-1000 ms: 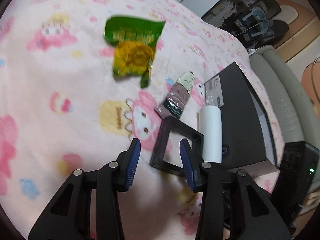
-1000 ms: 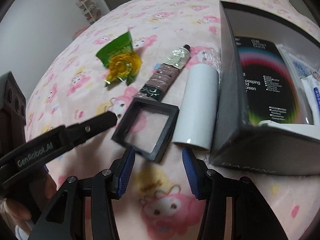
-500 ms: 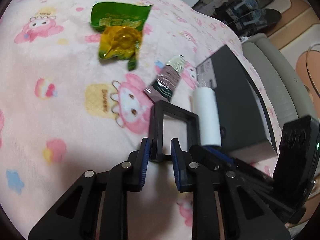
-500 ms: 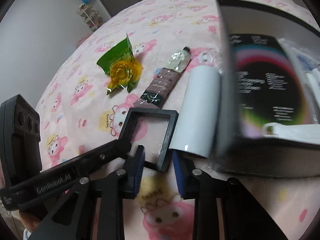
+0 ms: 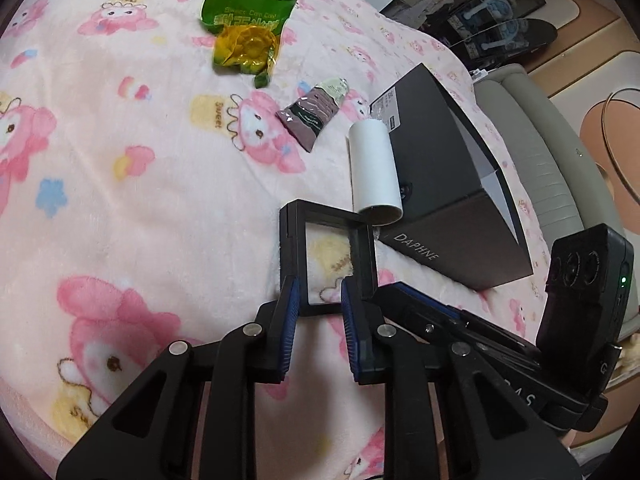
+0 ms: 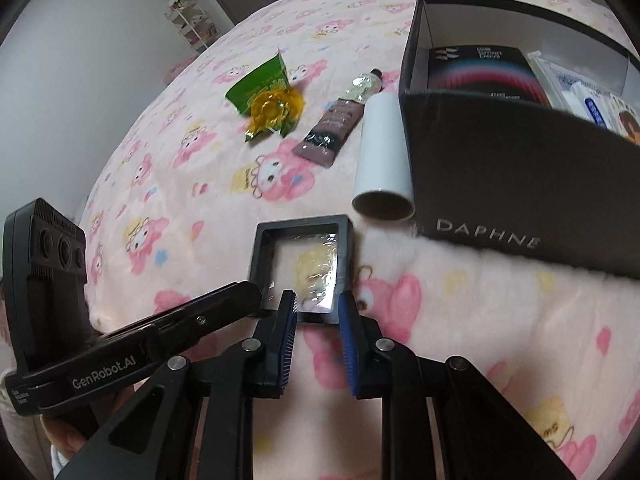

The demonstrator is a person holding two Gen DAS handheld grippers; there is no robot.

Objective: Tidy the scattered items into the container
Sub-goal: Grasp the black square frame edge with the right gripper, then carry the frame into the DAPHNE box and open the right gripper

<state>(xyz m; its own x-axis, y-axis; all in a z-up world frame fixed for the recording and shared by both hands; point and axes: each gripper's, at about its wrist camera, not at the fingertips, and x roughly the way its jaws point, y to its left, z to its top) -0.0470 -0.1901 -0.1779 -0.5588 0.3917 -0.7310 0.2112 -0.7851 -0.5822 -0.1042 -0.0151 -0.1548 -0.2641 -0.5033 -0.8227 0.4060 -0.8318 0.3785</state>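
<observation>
Left gripper (image 5: 316, 294) narrow, pinching near edge of black frame (image 5: 328, 256). Right gripper (image 6: 317, 308) narrow at the frame's near edge; grip unclear. Frame on pink blanket (image 5: 140, 208), just beside Daphne box (image 6: 500, 168).

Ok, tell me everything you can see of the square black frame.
The square black frame looks like plastic, with a thick rim around a clear, shiny film window that shows the blanket print beneath. It lies flat on the blanket, just in front of the white roll, near the black box. Both grippers meet at its near edge: left gripper, right gripper. Whether either actually grips it is unclear.
</observation>
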